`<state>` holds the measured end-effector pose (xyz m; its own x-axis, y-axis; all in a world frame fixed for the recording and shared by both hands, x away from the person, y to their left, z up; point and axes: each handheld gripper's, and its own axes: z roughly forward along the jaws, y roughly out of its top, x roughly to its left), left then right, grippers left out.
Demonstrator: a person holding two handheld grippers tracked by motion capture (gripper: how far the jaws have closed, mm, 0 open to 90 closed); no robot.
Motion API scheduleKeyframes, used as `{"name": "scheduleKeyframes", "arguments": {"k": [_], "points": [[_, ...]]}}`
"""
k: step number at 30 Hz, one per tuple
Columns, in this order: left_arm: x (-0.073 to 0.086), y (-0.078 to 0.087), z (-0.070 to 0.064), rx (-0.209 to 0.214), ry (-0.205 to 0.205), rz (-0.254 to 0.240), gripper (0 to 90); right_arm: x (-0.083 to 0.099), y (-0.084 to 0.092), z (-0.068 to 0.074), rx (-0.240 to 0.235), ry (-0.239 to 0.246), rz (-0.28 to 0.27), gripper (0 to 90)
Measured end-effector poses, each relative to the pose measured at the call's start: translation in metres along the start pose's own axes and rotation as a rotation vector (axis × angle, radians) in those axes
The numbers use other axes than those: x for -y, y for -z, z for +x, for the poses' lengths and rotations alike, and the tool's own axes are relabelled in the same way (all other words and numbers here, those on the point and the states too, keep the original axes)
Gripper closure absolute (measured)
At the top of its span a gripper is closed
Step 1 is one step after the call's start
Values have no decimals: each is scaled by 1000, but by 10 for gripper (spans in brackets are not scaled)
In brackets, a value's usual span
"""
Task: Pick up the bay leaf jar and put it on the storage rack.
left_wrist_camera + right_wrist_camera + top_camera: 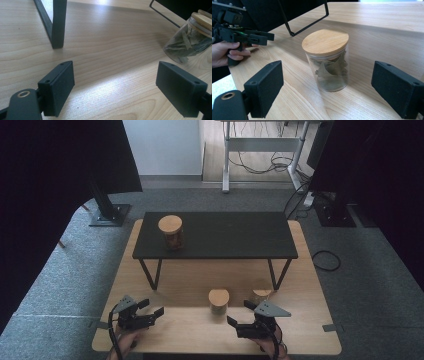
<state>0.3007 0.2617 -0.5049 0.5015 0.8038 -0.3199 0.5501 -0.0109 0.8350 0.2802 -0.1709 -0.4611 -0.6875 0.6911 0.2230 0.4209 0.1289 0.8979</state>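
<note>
A light wooden surface point(300, 270) with rounded corners stands on grey carpet point(65, 270). On it stands a low black shelf point(235, 235) on thin metal legs, which carries one glass jar with a wooden lid point(171, 233). Two more lidded jars rest directly on the surface: the middle jar point(218, 300) holds dried leaves, the right jar point(261, 296) stands just beside a shelf leg.

This looked like a lab or recording studio rather than a home. A pale wooden table point(305, 285) stood on grey carpet point(60, 280) between black curtains point(45, 195) on floor stands, with a height-adjustable metal desk frame point(260, 145) and loose cables point(260, 165) behind.
</note>
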Motion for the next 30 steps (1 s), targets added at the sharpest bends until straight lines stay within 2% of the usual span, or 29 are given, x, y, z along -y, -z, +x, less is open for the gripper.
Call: {"name": "scheduleKeyframes", "arguments": {"k": [12, 30], "points": [[0, 0, 0, -8, 1, -1, 146, 0, -15, 3, 8, 4, 21, 98], [0, 0, -1, -15, -2, -2, 147, -1, -42, 8, 61, 4, 56, 91]]}}
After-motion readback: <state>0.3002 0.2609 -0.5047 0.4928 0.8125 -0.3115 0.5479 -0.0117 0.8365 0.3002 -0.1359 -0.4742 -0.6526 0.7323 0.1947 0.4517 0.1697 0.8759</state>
